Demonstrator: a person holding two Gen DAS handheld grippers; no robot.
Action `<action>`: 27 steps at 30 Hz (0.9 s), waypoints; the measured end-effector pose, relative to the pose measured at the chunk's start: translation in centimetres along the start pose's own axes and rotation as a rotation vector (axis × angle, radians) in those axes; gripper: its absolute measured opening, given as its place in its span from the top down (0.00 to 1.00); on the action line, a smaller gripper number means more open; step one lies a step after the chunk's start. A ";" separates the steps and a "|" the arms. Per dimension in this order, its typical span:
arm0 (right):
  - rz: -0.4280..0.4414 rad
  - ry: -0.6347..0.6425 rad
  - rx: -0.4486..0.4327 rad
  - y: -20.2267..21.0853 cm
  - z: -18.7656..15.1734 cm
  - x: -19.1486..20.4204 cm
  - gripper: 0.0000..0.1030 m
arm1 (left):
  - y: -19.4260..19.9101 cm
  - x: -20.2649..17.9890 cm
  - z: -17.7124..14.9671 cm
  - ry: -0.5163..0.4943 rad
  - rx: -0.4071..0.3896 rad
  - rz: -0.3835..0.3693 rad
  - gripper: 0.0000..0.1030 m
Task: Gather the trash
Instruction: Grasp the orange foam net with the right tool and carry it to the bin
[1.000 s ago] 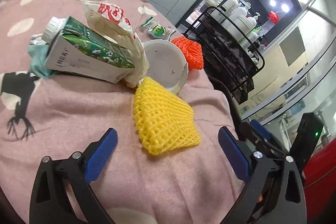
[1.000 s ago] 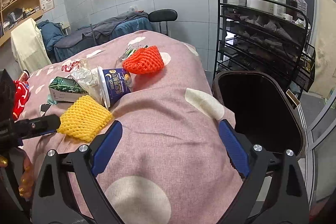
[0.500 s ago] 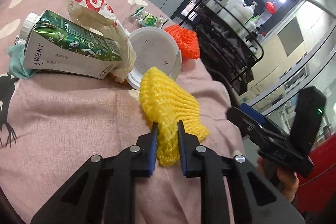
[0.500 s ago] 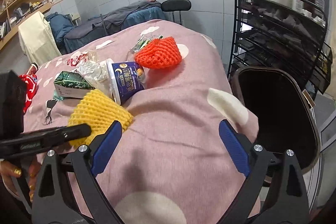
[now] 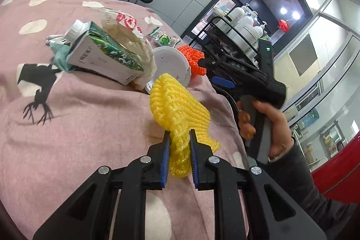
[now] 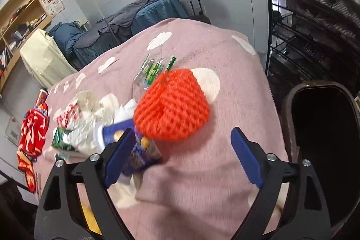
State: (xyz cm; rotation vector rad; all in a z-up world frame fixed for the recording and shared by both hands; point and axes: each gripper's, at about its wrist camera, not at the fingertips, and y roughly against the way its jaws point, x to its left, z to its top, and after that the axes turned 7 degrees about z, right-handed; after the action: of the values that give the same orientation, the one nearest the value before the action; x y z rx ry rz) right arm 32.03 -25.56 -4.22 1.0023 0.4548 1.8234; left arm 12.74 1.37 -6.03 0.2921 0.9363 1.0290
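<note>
My right gripper (image 6: pixel 180 150) hangs over the pink blanket (image 6: pixel 202 183), its jaws closing with nothing pressed between them. The orange foam net (image 6: pixel 172 105) lies just beyond, beside a blue cup (image 6: pixel 126 138). A dark bin (image 6: pixel 290 118) stands at the right.

Black jaws — blue pads (image 5: pixel 166 155), silver screws

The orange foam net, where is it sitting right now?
In the right wrist view, the orange foam net lies mid-frame on the pink blanket, beside the blue cup, left of the dark bin.
</note>
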 end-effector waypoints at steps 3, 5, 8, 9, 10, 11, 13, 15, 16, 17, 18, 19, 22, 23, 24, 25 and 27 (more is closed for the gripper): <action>-0.002 -0.042 0.020 -1.7 0.9 -0.8 0.31 | 0.3 0.7 -0.3 0.007 0.005 0.006 0.84; -0.024 -0.035 0.017 -2.3 1.1 -0.8 0.44 | 0.3 0.6 -0.4 0.012 0.006 0.006 0.84; -0.021 -0.038 0.017 -2.2 1.2 -1.0 0.70 | 0.4 0.6 -0.7 0.012 0.007 0.001 0.84; 0.001 -0.054 0.013 -1.9 1.1 -1.2 0.74 | 0.4 0.6 -0.8 0.012 0.009 0.000 0.84; 0.005 -0.062 0.007 -1.7 0.9 -1.4 0.76 | 0.3 0.5 -0.8 0.011 0.012 -0.003 0.84; 0.000 -0.062 -0.003 -1.3 0.8 -1.4 0.77 | 0.3 0.4 -0.9 0.009 0.012 -0.006 0.84; -0.010 -0.059 -0.030 -0.5 0.6 -1.6 0.77 | 0.3 0.1 -1.1 0.001 0.013 -0.010 0.84; -0.006 -0.069 -0.053 0.6 0.1 -1.7 0.78 | 0.2 0.0 -0.8 -0.004 0.014 -0.014 0.84; -0.001 -0.073 -0.062 1.2 -0.1 -1.8 0.78 | 0.2 -0.2 -0.8 -0.008 0.013 -0.016 0.84; 0.000 -0.072 -0.073 1.8 -0.4 -1.7 0.78 | 0.2 -0.4 -0.8 -0.013 0.011 -0.019 0.84; -0.005 -0.067 -0.082 2.3 -0.7 -1.6 0.78 | 0.3 -0.6 -0.8 -0.017 0.009 -0.021 0.84; -0.012 -0.060 -0.090 2.8 -0.9 -1.5 0.78 | 0.4 -0.8 -0.8 -0.021 0.006 -0.025 0.84; -0.030 -0.033 -0.124 4.6 -1.9 -1.2 0.78 | 0.6 -1.6 -0.8 -0.038 -0.002 -0.034 0.84; -0.031 -0.031 -0.133 5.2 -2.3 -1.1 0.78 | 0.6 -1.9 -0.8 -0.045 -0.004 -0.036 0.84; -0.029 -0.030 -0.141 5.8 -2.8 -1.2 0.78 | 0.5 -2.3 -0.7 -0.053 -0.005 -0.038 0.84; -0.028 -0.032 -0.148 6.2 -3.1 -1.2 0.78 | 0.5 -2.6 -0.7 -0.062 -0.005 -0.040 0.84; -0.030 -0.035 -0.163 7.2 -3.8 -1.3 0.78 | 0.3 -3.3 -0.6 -0.075 -0.002 -0.048 0.84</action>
State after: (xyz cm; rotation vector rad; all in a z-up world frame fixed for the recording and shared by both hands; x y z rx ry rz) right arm 25.09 -29.62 -2.15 0.9090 0.2927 1.7830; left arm 11.47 -1.31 -4.50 0.3027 0.8708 0.9687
